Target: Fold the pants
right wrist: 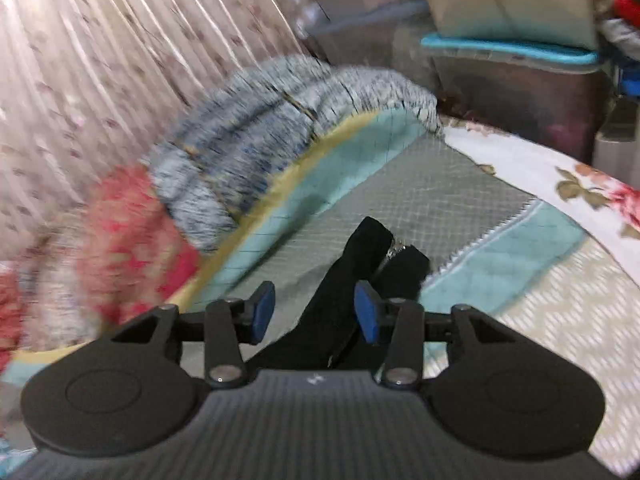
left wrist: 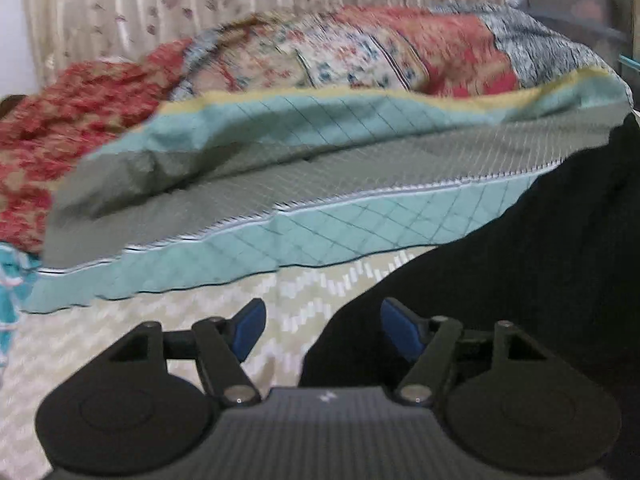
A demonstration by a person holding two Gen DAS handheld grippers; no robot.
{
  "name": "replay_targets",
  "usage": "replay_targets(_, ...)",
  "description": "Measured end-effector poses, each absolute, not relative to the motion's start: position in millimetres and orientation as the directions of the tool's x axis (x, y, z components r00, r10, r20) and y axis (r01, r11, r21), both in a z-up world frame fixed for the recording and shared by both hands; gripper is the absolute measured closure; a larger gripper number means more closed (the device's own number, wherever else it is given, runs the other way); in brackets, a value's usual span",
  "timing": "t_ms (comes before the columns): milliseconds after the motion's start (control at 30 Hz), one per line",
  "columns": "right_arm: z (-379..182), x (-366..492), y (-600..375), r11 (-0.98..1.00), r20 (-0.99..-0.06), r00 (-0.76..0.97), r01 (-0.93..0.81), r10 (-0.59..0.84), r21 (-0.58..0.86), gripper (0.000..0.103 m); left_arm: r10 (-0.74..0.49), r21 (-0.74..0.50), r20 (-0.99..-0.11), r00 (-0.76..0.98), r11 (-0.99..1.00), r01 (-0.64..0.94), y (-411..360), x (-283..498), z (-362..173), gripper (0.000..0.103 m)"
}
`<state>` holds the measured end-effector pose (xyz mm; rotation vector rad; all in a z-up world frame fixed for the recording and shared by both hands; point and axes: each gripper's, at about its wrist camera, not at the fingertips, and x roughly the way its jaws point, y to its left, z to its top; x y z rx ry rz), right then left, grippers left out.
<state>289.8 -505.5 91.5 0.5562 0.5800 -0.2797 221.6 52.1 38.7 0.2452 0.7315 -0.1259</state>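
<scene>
Lying on the bed: one pair of black pants (right wrist: 360,264), spread over a teal-and-grey quilt (left wrist: 248,200) and a cream zigzag sheet (left wrist: 120,344).

Left gripper (left wrist: 322,330): fingers spread wide, blue pads apart, nothing pinched. A broad dark mass of the pants (left wrist: 520,280) filled the lower right of its view, passing under its right-hand pad; its left-hand pad stood over bare sheet. The garment thus lay to that tool's right and ahead.

Right gripper (right wrist: 316,312): fingers likewise spread, holding nothing. A narrow run of the pants passed between the two pads and ran on ahead, angling slightly right, to an end with a small metal fastener (right wrist: 396,249). Whether the pads touched the cloth could not be told.

Long axis: judged to run roughly forward along the right tool's fingers.

Nearer tool: the right, already straddling the strip; judged best placed to close on it.

Surroundings: rumpled red, floral and blue-grey bedding (left wrist: 360,52), pleated curtain (left wrist: 140,8), storage boxes (right wrist: 516,76). Both views blurred.
</scene>
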Motion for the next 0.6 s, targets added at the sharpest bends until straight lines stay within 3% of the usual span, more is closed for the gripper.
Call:
replay_targets(67,71.2,329.4,-513.5,0.788,-0.629,0.768,0.460,-0.122,0.409,0.047,-0.054,0.153,-0.694,0.718,0.963,0.220,54.4,231.4,26.9,0.040)
replay_targets(133,49.5,358.0,-525.3,0.743,-0.657,0.741,0.518,-0.142,0.423,0.047,-0.063,0.174,-0.699,0.712,0.952,0.254,53.2,232.3,14.8,0.050)
replay_targets(200,37.7,378.6,-530.8,0.727,-0.667,0.729,0.542,-0.156,0.422,0.043,-0.040,0.226,-0.701,0.712,0.935,0.275,48.8,232.9,1.9,0.095)
replay_targets(300,18.1,405.9,-530.7,0.741,-0.692,0.688,0.578,-0.217,0.342,0.040,-0.002,0.257,-0.697,0.717,0.933,0.253,48.7,234.0,-10.9,0.098)
replay_targets(367,6.3,416.0,-532.5,0.747,-0.707,0.666,0.591,-0.238,0.305,0.044,0.004,0.265,-0.675,0.738,0.935,0.237,48.9,228.7,-12.5,0.098)
replay_targets(400,-1.0,416.9,-536.3,0.745,-0.717,0.655,0.597,-0.238,0.298,0.053,0.013,0.276,-0.666,0.746,0.933,0.230,47.7,227.5,-12.1,0.098)
replay_targets(433,-5.6,418.4,-538.7,0.741,-0.723,0.647,0.604,-0.243,0.292,0.088,0.022,0.285,-0.653,0.757,0.933,0.218,47.1,226.5,-10.2,0.098)
replay_targets(467,-8.5,415.6,-542.8,0.741,-0.727,0.643,0.605,-0.240,0.290,0.099,0.030,0.289,-0.637,0.770,0.936,0.203,46.9,223.9,-7.2,0.098)
replay_targets(600,11.8,374.4,-561.1,0.714,-0.628,0.741,0.572,-0.238,0.404,0.099,0.036,0.257,-0.566,0.824,0.957,0.134,50.1,211.2,21.1,0.098)
